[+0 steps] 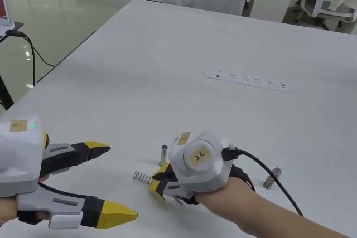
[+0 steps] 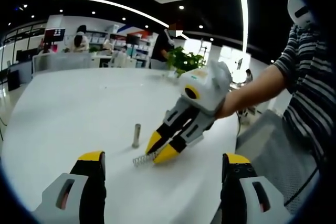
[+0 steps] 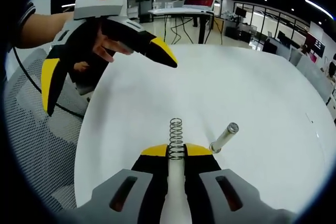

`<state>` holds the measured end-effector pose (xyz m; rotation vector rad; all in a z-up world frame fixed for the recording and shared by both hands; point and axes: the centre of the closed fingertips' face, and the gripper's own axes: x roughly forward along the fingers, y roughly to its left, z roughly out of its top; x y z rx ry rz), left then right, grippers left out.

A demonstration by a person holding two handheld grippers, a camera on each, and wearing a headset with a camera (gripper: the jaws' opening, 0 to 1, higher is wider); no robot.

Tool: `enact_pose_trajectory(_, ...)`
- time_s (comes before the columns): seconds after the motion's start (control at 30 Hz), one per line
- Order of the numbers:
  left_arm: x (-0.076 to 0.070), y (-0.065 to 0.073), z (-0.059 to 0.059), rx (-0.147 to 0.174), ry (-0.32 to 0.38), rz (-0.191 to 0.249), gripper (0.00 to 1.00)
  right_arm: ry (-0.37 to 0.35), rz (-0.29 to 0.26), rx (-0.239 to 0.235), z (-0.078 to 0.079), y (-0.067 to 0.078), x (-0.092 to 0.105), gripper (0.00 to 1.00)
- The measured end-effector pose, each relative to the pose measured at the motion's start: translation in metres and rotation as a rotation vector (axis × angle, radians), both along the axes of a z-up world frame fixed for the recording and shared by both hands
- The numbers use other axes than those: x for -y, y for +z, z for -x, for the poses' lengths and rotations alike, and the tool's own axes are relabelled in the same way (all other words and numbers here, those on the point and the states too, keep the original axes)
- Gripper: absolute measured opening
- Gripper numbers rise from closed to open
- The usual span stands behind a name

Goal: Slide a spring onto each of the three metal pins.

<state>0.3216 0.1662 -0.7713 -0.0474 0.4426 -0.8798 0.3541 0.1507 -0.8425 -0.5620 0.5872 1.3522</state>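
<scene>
Small silver coil spring [image 3: 176, 129] is pinched at one end by the right gripper [image 3: 176, 151], jaws pressed together on it. The free end points forward, low over the white surface [image 1: 167, 54], which keeps the bore open for threading. Short upright metal pin [image 1: 163, 154] stands bare just beside the gripper tips, likely the next target. Left gripper [image 1: 117, 181] hovers nearby, jaws spread, holding nothing, probably ready to steady the pin. Second spring-wrapped pin [image 1: 271, 178] sits well apart on the right and looks done.
</scene>
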Motion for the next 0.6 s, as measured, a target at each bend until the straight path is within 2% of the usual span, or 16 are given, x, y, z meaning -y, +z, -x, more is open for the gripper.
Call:
enact_pose_trajectory(0.2, 0.011, 0.001, -0.003, 0.003, -0.022, 0.003, 0.88, 0.019, -0.011, 0.018, 0.0, 0.019, 0.016, 0.08)
enact_pose_trajectory(0.6, 0.033, 0.002, -0.006, 0.002, -0.08, 0.009, 0.85, 0.057, 0.008, 0.065, 0.005, 0.04, 0.054, 0.07)
